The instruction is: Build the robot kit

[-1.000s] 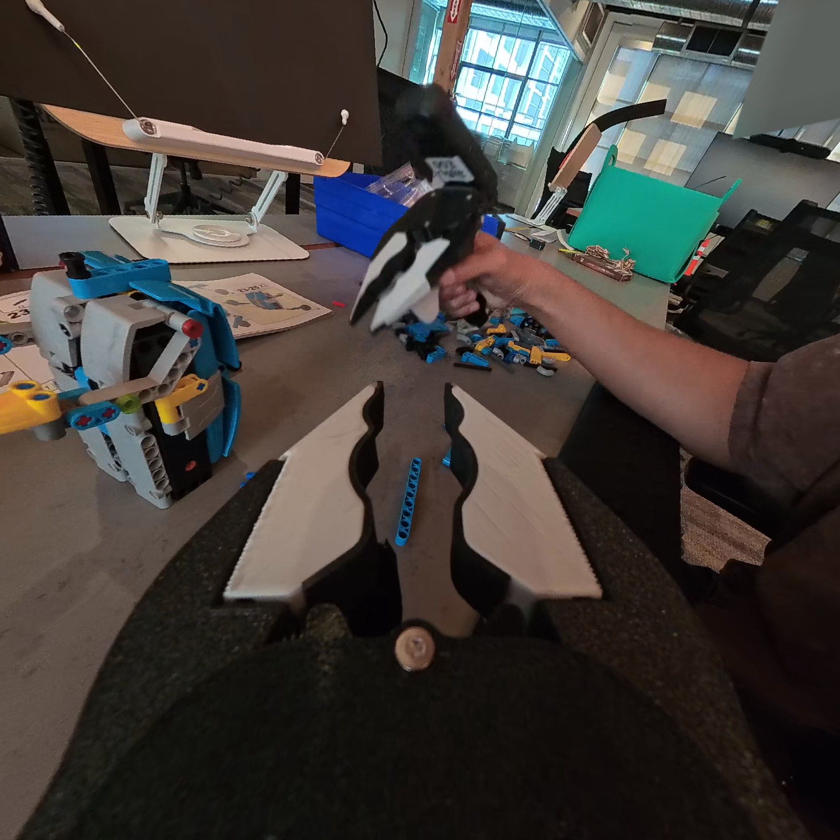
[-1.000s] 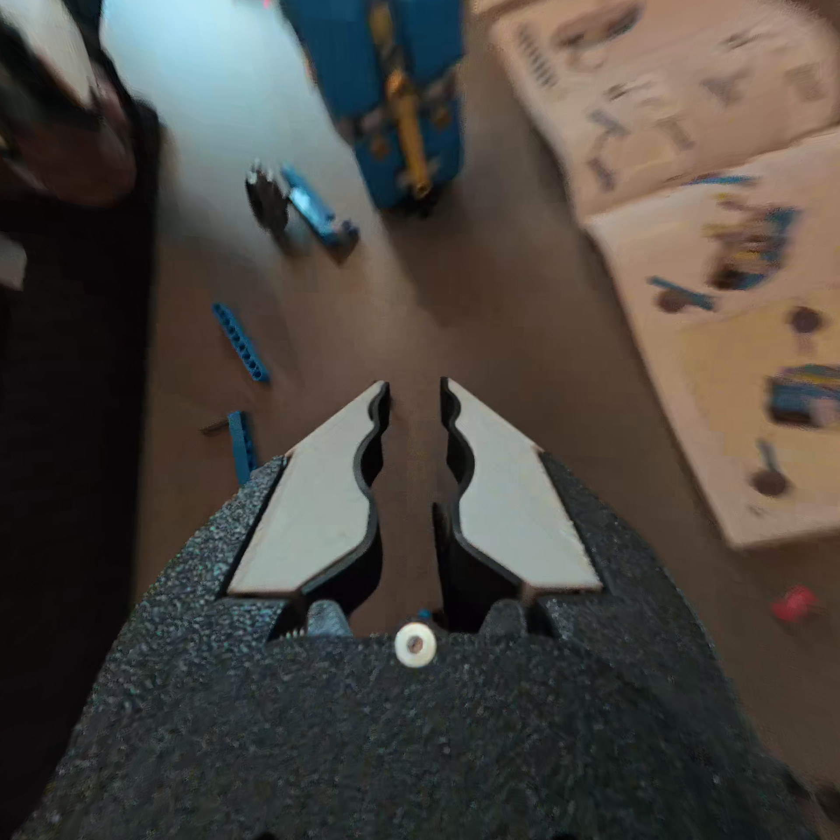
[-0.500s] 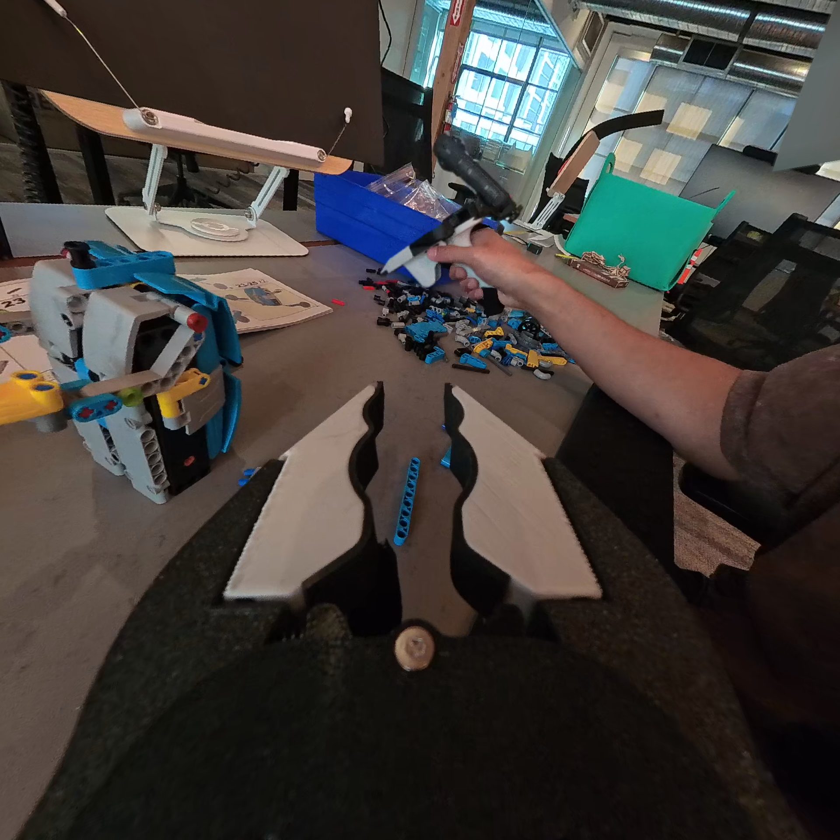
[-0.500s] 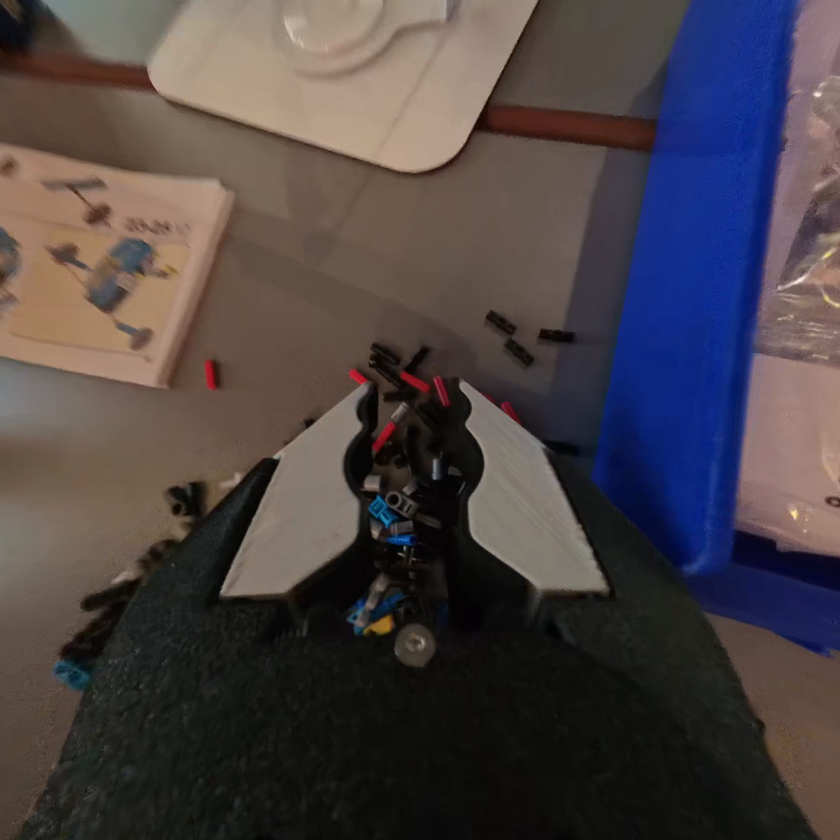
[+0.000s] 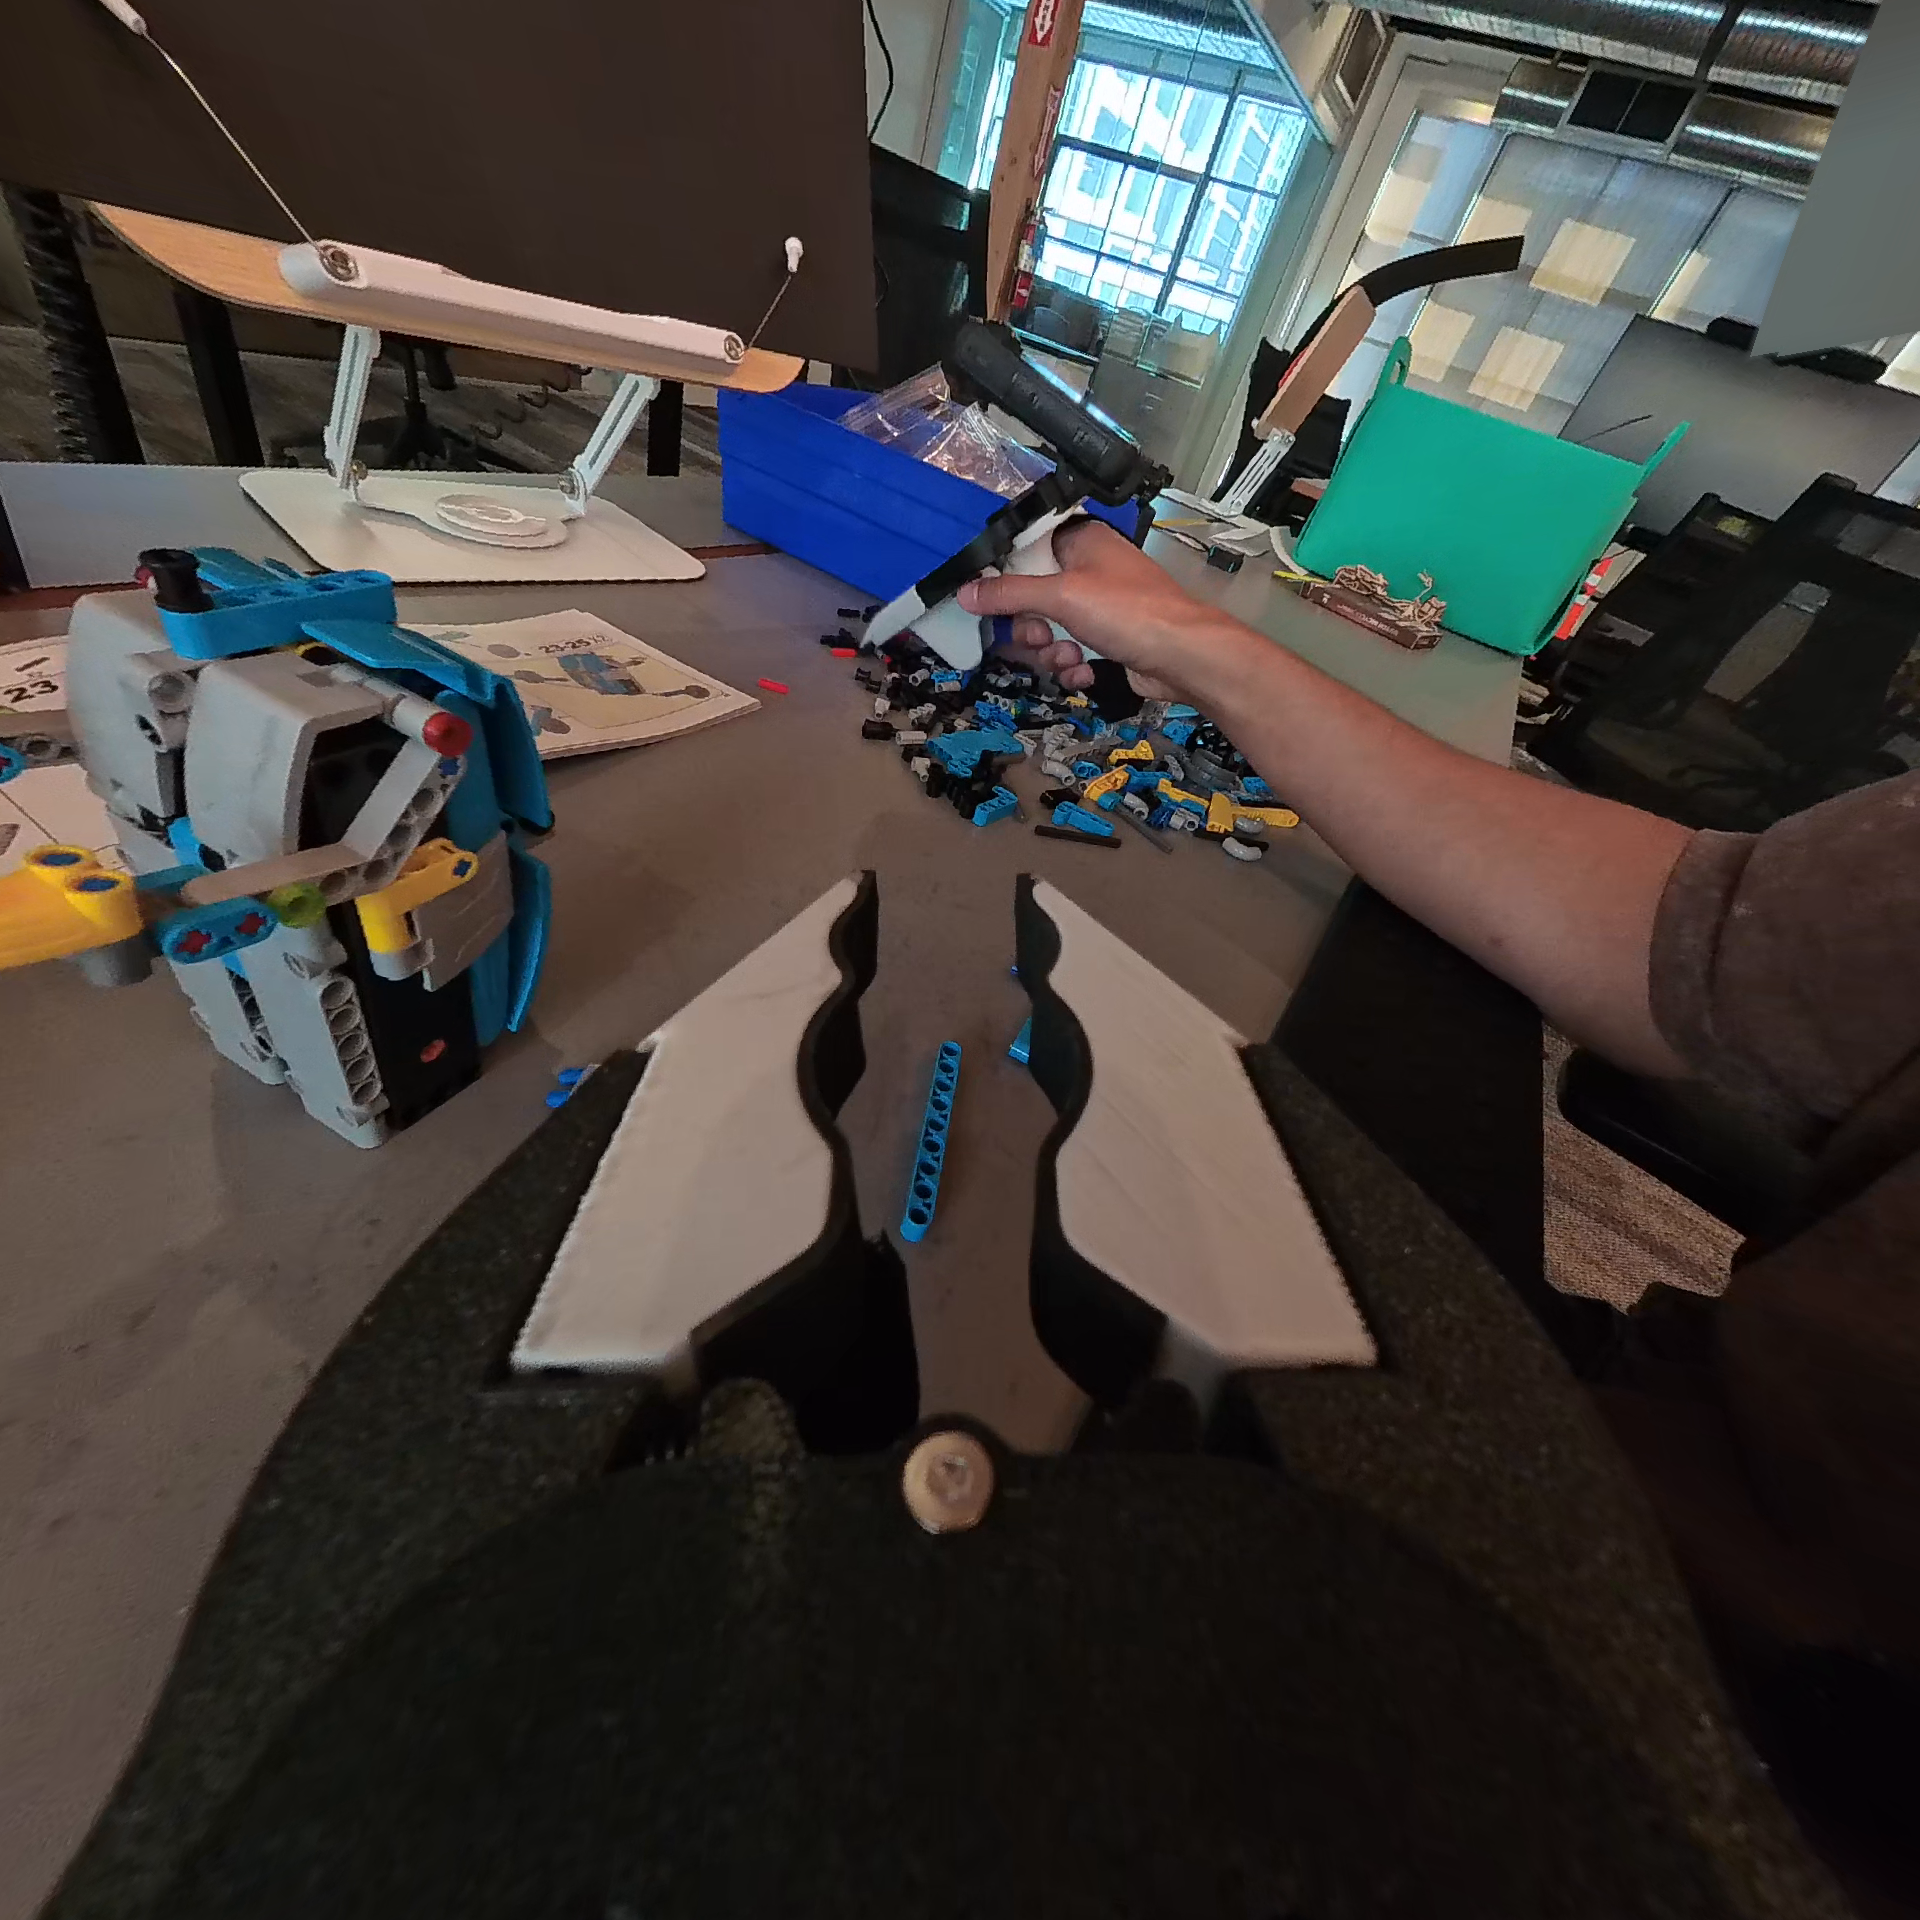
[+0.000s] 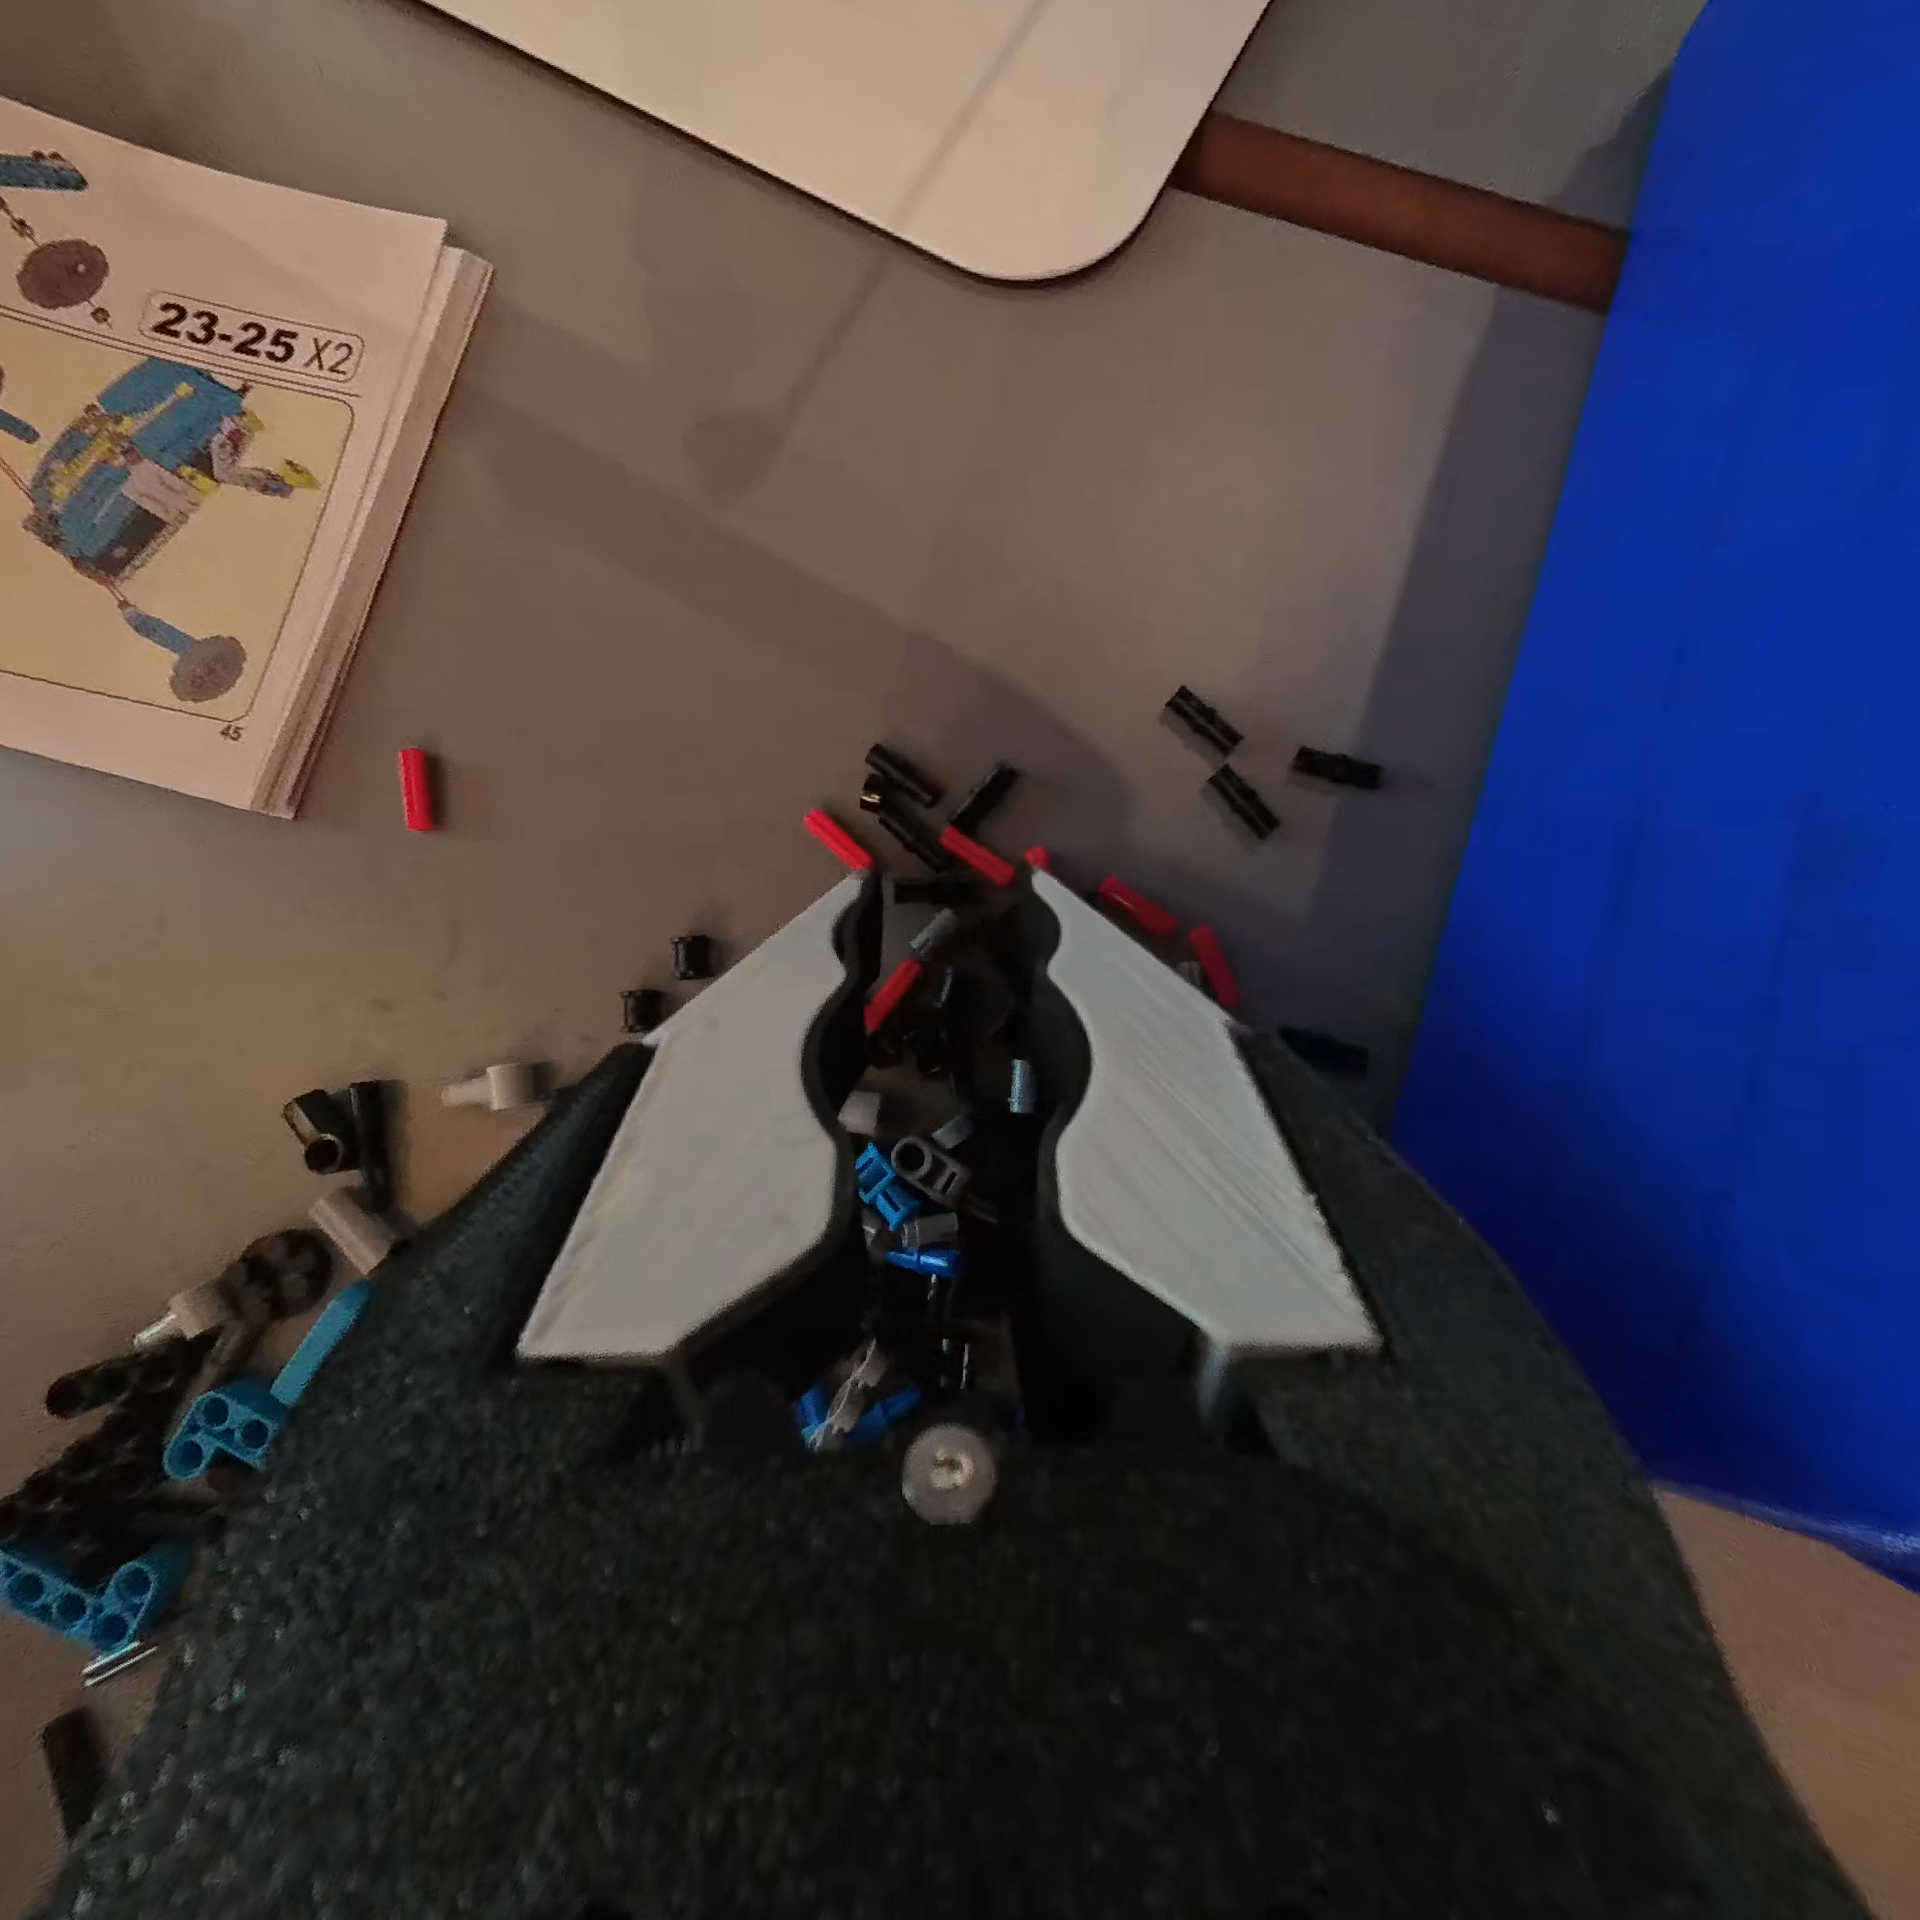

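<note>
Blue beam [image 5: 932, 1141] lies flat on the table centre-frame, between the spread fingers of the left gripper [image 5: 943, 883] (untouched). Right gripper [image 6: 948, 883], also spread and empty, hovers low over the loose parts pile [image 5: 1070, 753] upper right, beside the blue bin [image 6: 1704, 727].

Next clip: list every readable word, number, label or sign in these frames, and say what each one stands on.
I don't copy out writing; these are the things that bear it.
Instruction booklet on the table: bold printed heading and small page number, both legible.
Open page at the left edge, behind the brick model: large printed number, legible.
Red sign hanging by the windows: too small to read.
</note>
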`<state>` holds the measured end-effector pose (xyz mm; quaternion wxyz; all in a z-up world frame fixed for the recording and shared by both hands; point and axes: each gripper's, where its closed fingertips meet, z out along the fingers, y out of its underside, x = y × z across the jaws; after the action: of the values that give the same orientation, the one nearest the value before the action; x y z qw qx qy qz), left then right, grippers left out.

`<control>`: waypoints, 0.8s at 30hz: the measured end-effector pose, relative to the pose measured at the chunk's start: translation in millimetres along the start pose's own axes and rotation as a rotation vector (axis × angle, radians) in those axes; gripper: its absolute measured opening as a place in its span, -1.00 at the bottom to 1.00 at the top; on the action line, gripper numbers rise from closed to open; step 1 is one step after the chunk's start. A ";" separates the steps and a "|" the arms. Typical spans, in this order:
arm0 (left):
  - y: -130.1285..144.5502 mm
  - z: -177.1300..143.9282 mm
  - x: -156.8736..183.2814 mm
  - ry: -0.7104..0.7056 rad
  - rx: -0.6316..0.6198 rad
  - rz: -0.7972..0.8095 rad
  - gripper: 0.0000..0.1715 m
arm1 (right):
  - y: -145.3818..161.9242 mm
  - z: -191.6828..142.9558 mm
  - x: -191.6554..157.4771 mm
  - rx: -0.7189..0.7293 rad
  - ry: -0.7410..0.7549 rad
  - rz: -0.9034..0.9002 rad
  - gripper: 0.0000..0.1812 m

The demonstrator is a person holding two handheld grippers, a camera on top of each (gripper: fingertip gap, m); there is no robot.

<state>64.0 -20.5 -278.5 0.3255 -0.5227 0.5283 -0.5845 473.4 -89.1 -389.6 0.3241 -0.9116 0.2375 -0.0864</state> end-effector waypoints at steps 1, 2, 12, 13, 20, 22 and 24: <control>0.1 0.1 -0.1 0.000 0.000 0.000 -0.70 | 1.6 0.6 -0.9 -0.008 -0.005 -0.002 -0.78; 0.1 0.2 -0.1 0.000 -0.001 0.000 -0.70 | 3.1 1.4 -1.0 -0.015 -0.005 -0.006 -0.80; 0.4 0.6 0.1 0.000 -0.003 0.002 -0.70 | -19.7 -29.6 -9.6 0.123 -0.059 -0.035 -0.83; 0.5 0.6 0.2 0.000 -0.003 0.002 -0.70 | -26.3 -35.3 -17.6 0.164 -0.125 -0.019 -0.83; 0.6 1.0 0.1 -0.003 -0.003 0.005 -0.70 | -21.1 -76.7 -148.2 0.191 -0.799 -0.168 -0.83; 0.3 0.9 -0.5 -0.010 -0.002 0.008 -0.70 | 5.3 -79.2 -206.5 0.111 -0.908 -0.390 -0.83; 3.9 1.2 -8.5 -0.066 -0.027 0.009 -0.71 | 37.9 -69.1 -245.0 -0.015 -0.906 -0.609 -0.82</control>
<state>66.5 -13.8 -284.6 0.3385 -0.5436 0.5276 -0.5582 223.9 -32.9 -360.9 0.3480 -0.8873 -0.2001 0.2269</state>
